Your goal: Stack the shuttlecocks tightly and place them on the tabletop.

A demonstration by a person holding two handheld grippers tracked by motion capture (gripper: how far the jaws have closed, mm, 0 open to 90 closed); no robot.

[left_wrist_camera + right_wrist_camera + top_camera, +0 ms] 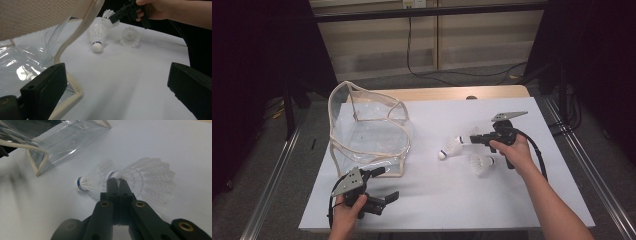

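Observation:
Three white shuttlecocks are on the white table. My right gripper [472, 139] [116, 180] is shut on the feather skirt of one shuttlecock [147, 178] [107, 13], with its cork pointing away from the jaws. A second shuttlecock [452, 147] [91, 182] [97, 35] lies right beside it, blue-banded cork toward the bag. The third shuttlecock [482, 163] [129, 37] lies nearer the person's right hand. My left gripper [388, 183] [117, 82] is open near the front left of the table with nothing between its jaws, next to the bag's front corner.
A clear plastic bag [369, 131] [30, 55] [62, 141] with cream trim stands open on the left half of the table [447, 200]. The table's wooden far edge [447, 93] shows behind the white sheet. Metal rails run along both sides.

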